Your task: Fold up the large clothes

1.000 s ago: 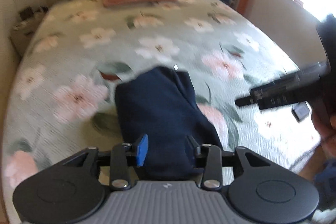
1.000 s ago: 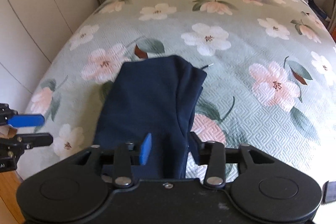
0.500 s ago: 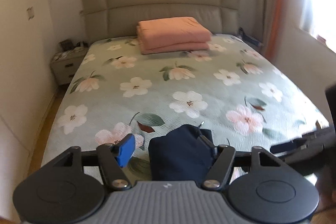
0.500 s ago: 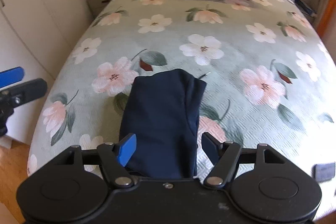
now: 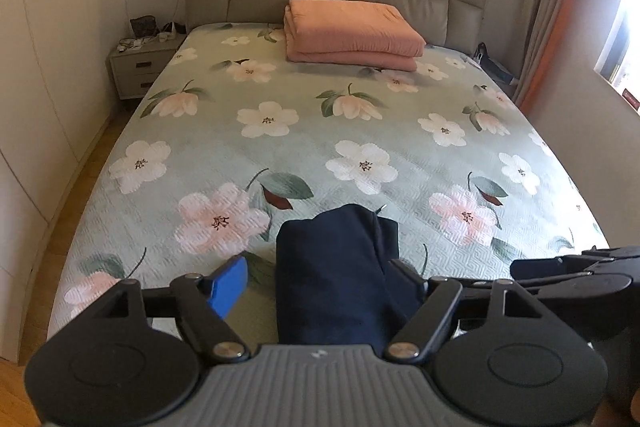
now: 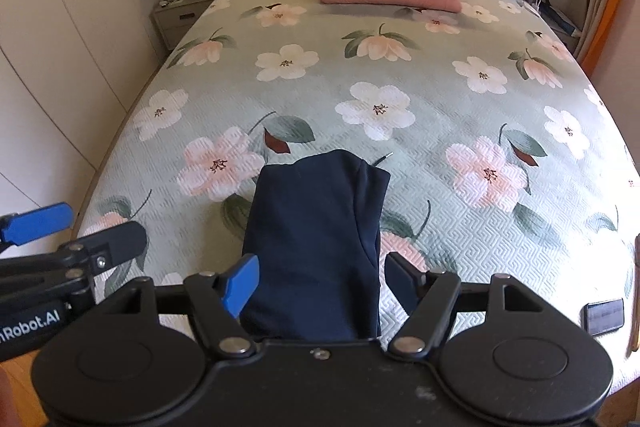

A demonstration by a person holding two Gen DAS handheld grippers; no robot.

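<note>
Already the dark navy garment [image 6: 316, 243] lies as a compact, roughly rectangular bundle at the near edge of the bed [image 6: 460, 187], a little left of centre, its long side running from near to far. A pale drawstring tip [image 6: 387, 156] pokes out at its far right corner, which hints at a hooded top, though that cannot be told for sure.

The left hand-held gripper [image 5: 316, 283] has its fingers spread wide with nothing between them, and it hangs just short of the bundle's near end. The right hand-held gripper [image 6: 322, 277] is likewise spread and empty, in much the same place.

The cloth looks soft, thick and limp: light enough to lift, but likely to sag and fall open if taken by one layer only. The right side shows several stacked edges, so a pinch there should gather all layers together. For a further fold, the near corners seem the best hold, one per hand-held gripper. The matte knit should not slip much. A folded pink blanket [image 5: 352, 29] sits far off by the headboard, well apart.
</note>
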